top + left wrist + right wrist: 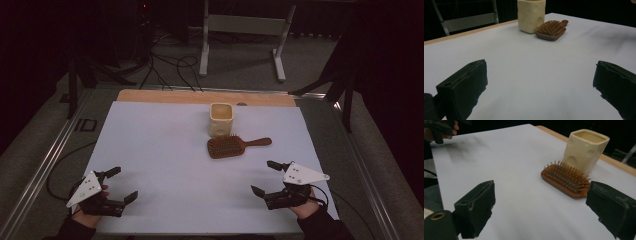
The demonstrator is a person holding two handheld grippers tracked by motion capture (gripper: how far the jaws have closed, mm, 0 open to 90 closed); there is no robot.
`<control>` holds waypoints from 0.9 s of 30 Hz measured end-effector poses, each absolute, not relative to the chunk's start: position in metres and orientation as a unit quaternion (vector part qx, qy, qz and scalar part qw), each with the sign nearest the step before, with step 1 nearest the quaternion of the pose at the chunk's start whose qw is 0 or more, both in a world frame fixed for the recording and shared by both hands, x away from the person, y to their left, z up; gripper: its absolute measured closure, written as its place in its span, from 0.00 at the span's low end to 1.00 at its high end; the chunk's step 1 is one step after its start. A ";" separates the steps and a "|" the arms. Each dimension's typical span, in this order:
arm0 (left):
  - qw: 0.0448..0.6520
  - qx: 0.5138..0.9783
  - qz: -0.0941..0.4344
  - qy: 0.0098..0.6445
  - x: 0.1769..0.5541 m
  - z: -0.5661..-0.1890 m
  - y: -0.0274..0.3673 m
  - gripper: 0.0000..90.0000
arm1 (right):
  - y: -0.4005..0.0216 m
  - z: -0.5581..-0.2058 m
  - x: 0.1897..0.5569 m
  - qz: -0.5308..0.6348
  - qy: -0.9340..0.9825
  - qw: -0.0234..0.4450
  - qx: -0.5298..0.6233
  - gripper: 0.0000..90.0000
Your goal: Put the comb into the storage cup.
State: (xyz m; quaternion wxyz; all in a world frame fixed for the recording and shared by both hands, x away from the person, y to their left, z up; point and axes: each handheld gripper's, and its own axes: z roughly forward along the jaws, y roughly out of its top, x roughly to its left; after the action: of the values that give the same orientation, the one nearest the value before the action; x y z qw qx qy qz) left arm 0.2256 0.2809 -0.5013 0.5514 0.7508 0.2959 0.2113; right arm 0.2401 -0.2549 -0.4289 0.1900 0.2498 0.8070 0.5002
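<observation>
Near the far middle of the desk (150, 150) lay the wooden hairbrush (227, 147), bristles up, its handle pointing toward three o'clock in the high view. At twelve o'clock from the brush head, just beside it, stood the cream cup (221, 119), upright and open at the top; whether the two touched I could not tell. From my right gripper view the hairbrush (567, 180) sat at about one o'clock ahead of my jaws, with the cup (585, 148) right behind it. From my left gripper view the hairbrush (551, 30) lay far off at twelve o'clock, and the cup (531, 15) stood against its left side.

My right gripper (267, 177) rested low at about five o'clock on the white sheet, well apart from the brush, its jaws spread wide with nothing between them. My left gripper (122, 184) sat at about seven o'clock, near the sheet's front corner, jaws likewise gaping and holding nothing. Each carried its grey three-cornered plate on top, and my hands showed behind them at the bottom edge.

Beyond the sheet a strip of bare wood ran along the desk's far edge at twelve o'clock. Past that, on the grey floor (240, 65), black cables (170, 67) trailed beside a metal frame stand (245, 30).
</observation>
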 end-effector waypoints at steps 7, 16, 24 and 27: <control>0.551 0.751 0.213 0.295 0.226 -0.501 0.281 0.00 | -0.256 -0.418 0.245 0.501 0.806 0.198 0.244 0.09; 0.552 0.750 0.213 0.295 0.226 -0.501 0.281 0.00 | -0.255 -0.410 0.255 0.501 0.807 0.198 0.243 0.09; 0.554 0.750 0.212 0.294 0.225 -0.501 0.281 0.00 | -0.255 -0.404 0.270 0.495 0.808 0.205 0.244 0.09; 0.554 0.749 0.212 0.294 0.225 -0.501 0.281 0.00 | -0.254 -0.403 0.275 0.493 0.809 0.207 0.247 0.09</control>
State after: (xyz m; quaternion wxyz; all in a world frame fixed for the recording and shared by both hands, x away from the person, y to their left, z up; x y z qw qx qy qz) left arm 0.2253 0.2811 -0.5010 0.5539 0.7494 0.2942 0.2124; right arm 0.2751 -0.2541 -0.4034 0.2068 0.2466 0.8086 0.4925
